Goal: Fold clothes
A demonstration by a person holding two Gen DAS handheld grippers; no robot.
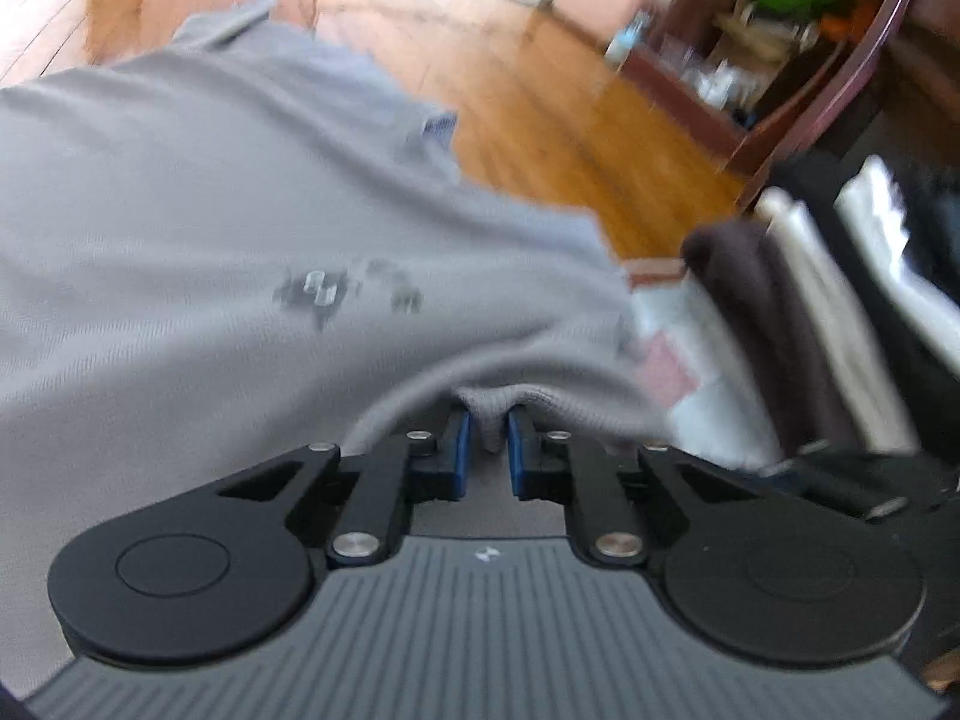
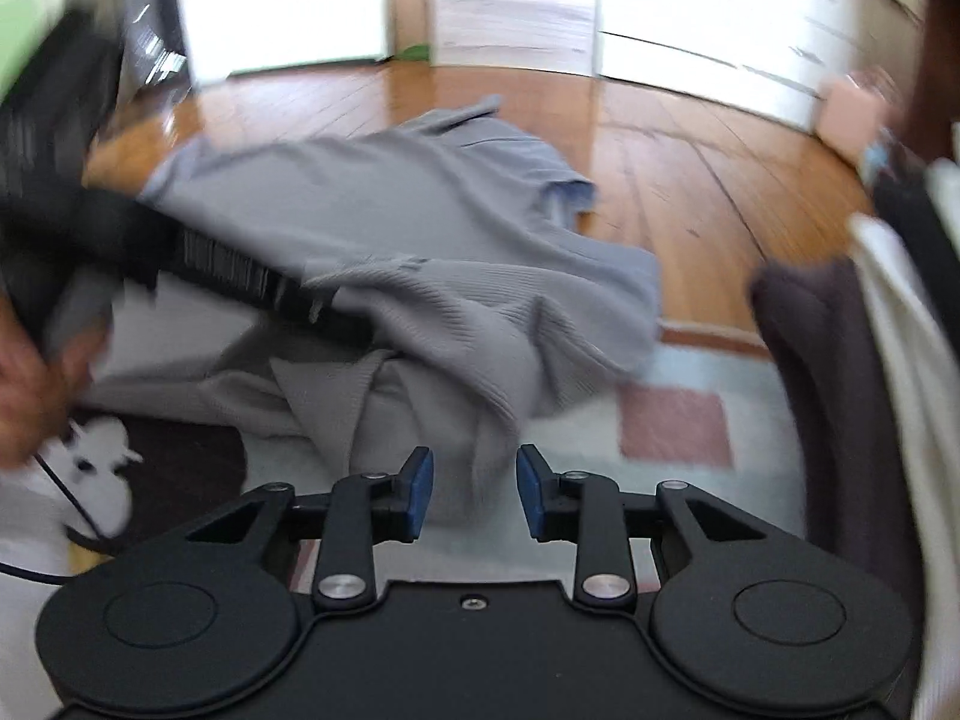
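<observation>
My left gripper (image 1: 489, 441) is pinched on the hem of the grey shirt (image 1: 240, 210), which lies spread across the wood floor (image 1: 540, 96) and the rug's (image 2: 678, 420) edge. My right gripper (image 2: 474, 492) has its fingers apart with only loose cloth lying ahead of them, nothing clamped. Judging by the bunched cloth, no clean fold is done yet; most of the job is left.

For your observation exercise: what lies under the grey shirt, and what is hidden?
Under the grey shirt, wooden floor shows at its far end and a pale patterned rug at its near end. Whatever lies beneath its middle is covered.
</observation>
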